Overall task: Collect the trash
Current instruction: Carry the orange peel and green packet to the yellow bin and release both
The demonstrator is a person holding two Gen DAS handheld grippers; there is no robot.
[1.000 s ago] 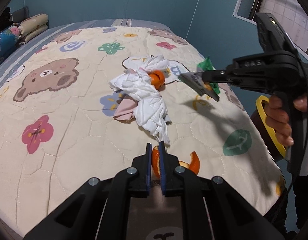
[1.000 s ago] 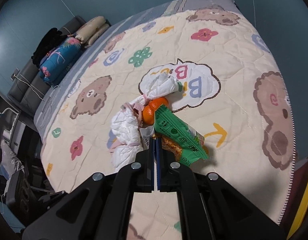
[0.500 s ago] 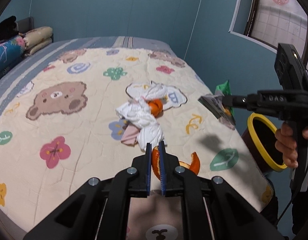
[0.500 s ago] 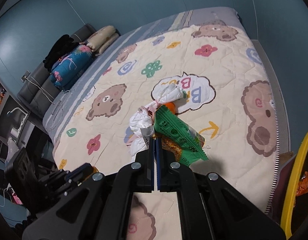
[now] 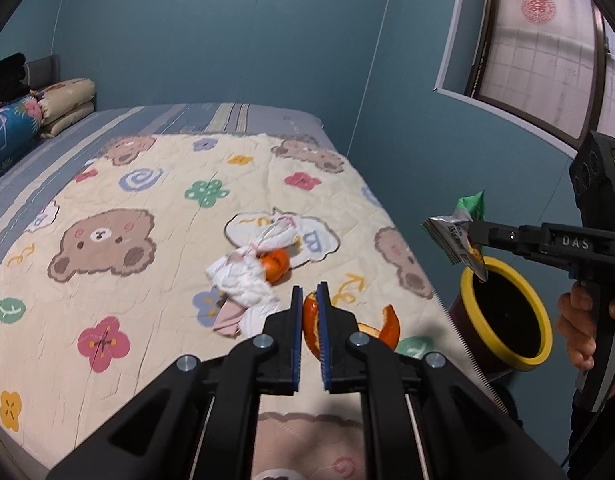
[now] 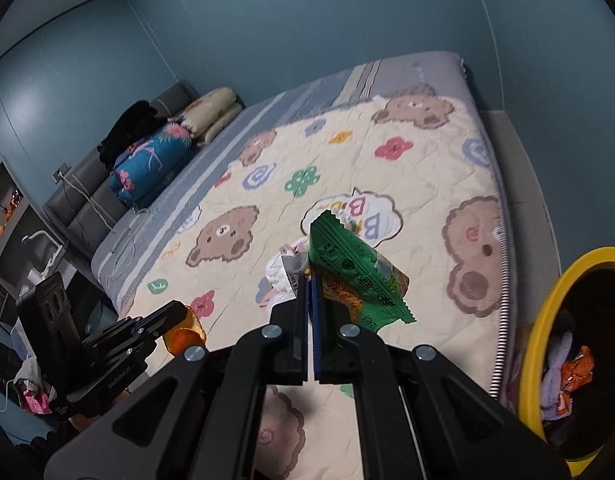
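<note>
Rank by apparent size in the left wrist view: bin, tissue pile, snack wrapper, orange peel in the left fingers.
1. bin, largest
2. tissue pile
3. snack wrapper and orange peel: look alike; the peel sits much nearer the camera and is partly hidden by the fingers, so unranked.

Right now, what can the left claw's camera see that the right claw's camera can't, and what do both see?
Only the left camera shows the window and the hand holding the right claw.

Only the right camera shows trash already inside the bin and the shelf past the bed.

Both show the quilt, the white tissues, the green wrapper, the orange peel in the left claw, and the pillows.
</note>
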